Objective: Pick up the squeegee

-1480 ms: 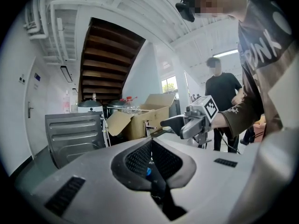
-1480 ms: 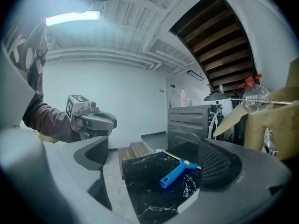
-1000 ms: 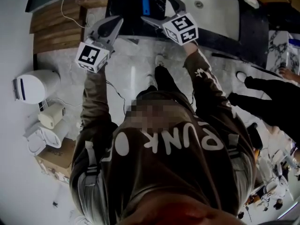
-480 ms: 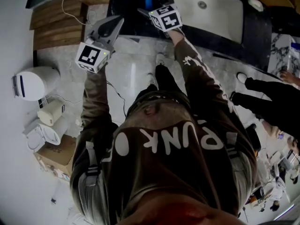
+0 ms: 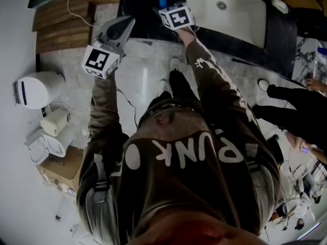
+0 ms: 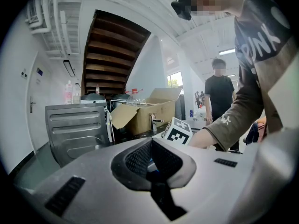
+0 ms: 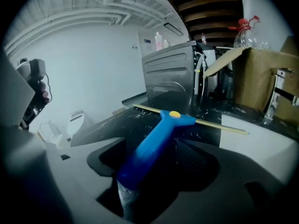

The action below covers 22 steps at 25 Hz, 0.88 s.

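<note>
Closing in on the squeegee (image 7: 174, 119) handle!
Right claw (image 7: 152, 146) tipped down along it, just narrowing, not clamped yet, lined up for lifting off the tabletop (image 7: 119, 125); left claw (image 6: 152, 160) pressed together, idle nearby.

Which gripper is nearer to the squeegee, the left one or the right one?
Right. The right gripper has the blue handle of the squeegee between its jaws, which have just been closing. The left gripper hangs apart from it, to its left in the head view.
</note>
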Available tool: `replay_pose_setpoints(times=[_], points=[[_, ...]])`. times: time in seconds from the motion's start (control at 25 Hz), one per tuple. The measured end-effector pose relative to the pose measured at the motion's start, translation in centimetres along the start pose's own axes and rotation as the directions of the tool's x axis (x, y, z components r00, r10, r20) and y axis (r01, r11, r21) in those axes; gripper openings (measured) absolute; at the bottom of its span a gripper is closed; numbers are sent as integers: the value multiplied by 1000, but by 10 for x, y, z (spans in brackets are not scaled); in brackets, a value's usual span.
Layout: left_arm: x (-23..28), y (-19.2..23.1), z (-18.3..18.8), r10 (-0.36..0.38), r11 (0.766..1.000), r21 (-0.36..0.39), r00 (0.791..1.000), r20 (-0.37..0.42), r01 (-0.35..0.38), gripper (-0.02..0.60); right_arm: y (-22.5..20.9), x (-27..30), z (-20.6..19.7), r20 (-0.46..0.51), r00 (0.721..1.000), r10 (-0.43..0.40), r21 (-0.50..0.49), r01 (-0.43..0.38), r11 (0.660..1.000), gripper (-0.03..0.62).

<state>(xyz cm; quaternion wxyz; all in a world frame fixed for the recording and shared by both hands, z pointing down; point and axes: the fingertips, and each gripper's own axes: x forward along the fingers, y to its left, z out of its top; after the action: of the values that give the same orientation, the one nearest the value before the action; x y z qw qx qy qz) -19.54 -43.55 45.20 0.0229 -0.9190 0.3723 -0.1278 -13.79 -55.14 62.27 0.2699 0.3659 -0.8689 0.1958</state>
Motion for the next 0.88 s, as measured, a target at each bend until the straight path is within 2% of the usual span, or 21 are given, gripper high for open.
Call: replay_pose_setpoints(times=[0.2, 0.44, 0.6, 0.72, 0.88], points=[[0, 0, -2, -1, 1000, 7, 1000, 1, 1, 2, 1, 7, -8, -63, 998, -8, 18, 9, 1000, 338], [1, -4, 3, -7, 1000, -2, 1000, 8, 7, 2, 5, 10, -13, -126, 991, -34, 39, 39, 998, 278], [-1, -6, 4, -11, 1000, 1, 1000, 8, 11, 2, 8, 8, -20, -175, 984, -21, 100, 39, 994, 258], [-2, -6, 5, -14, 1000, -4, 1000, 9, 14, 2, 10, 7, -19, -166, 986, 7, 146, 18, 989, 232], [-1, -6, 7, -17, 1000, 1, 1000, 12, 17, 2, -2, 0, -20, -163, 987, -10, 168, 37, 985, 198]])
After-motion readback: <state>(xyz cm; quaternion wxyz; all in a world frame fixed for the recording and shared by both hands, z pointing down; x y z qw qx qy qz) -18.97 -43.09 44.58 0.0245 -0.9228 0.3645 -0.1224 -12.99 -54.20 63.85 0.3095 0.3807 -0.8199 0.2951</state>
